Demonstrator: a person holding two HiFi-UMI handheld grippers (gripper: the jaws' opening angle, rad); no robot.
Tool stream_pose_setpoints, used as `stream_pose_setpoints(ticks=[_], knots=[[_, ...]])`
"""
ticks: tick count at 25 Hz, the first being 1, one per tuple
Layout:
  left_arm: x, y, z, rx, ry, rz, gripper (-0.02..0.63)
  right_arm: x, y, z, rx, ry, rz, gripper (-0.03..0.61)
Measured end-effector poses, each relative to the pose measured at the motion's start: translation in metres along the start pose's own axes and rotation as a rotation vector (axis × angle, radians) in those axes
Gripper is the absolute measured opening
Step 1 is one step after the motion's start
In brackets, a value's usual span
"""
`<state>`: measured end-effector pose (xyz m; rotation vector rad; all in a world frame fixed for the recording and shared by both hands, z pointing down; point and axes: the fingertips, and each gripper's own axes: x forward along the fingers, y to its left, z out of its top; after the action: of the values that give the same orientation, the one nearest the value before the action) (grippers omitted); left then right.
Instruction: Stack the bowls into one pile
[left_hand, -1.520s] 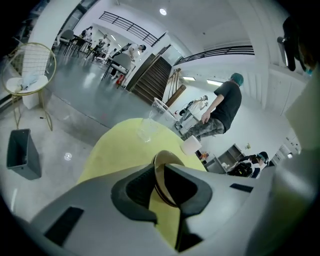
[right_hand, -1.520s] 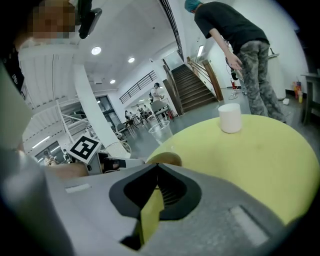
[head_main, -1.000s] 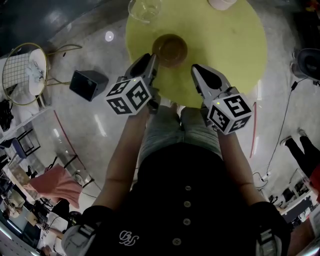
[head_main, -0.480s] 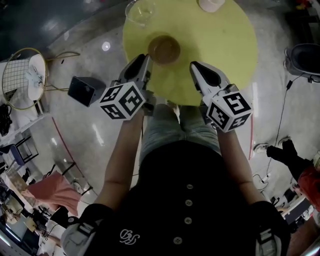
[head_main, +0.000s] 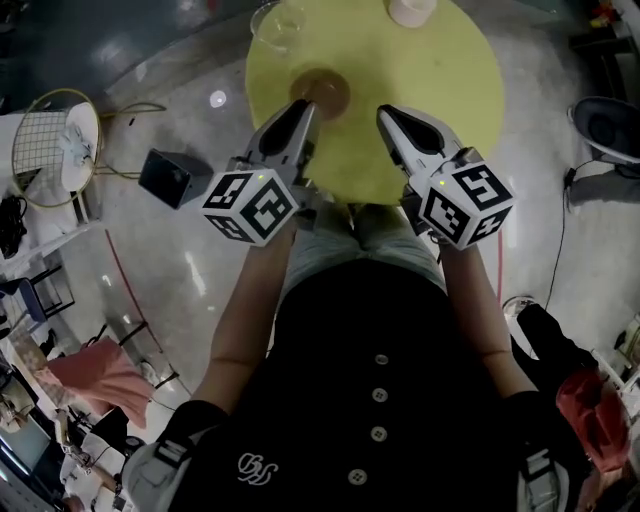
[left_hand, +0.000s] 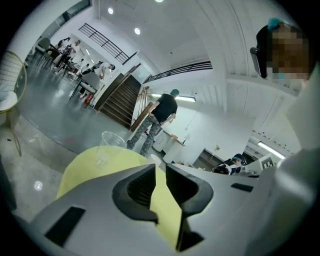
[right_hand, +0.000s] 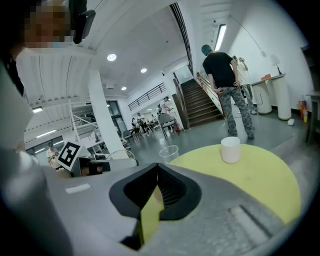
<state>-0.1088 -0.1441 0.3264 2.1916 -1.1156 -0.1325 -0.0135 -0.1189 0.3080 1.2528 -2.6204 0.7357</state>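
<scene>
**Both grippers held empty at the near edge of the table, bowl just beyond the left one**

The left gripper (left_hand: 160, 167) has its jaws a narrow slit apart, with only the yellow table (left_hand: 85, 167) showing through the gap. The right gripper (right_hand: 157, 167) has its jaw tips pressed together and grips nothing.

In the head view, the left gripper (head_main: 305, 108) and the right gripper (head_main: 385, 112) lie side by side. Both point toward 12 o'clock over the near rim of the round table (head_main: 430, 80), and their marker cubes sit toward the person.

One brown bowl (head_main: 322, 88) stands upright on the table. It is just beyond the left gripper's tip, at about 1 o'clock from it, and at 10 o'clock from the right gripper's tip. Neither gripper view shows it clearly.

A clear plastic cup (head_main: 275, 20) stands at 11 o'clock from the bowl, near the far left rim. A white cup (head_main: 410, 10) stands at 1 o'clock from the bowl, at the far edge. The two cups are well apart.

On the floor, a black box (head_main: 172, 172) lies at 9 o'clock from the left gripper.
</scene>
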Motion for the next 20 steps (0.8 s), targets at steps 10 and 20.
stream_pose_setpoints(ticks=[10,20], knots=[[-0.011,-0.116,-0.002,0.077,-0.036,-0.331,0.048,-0.06,0.021,0.036,-0.069,-0.052,0.103,0.005],[-0.007,-0.128,-0.004,0.126,0.04,-0.373,0.043,-0.059,0.035,0.045,-0.093,-0.053,0.188,0.005]])
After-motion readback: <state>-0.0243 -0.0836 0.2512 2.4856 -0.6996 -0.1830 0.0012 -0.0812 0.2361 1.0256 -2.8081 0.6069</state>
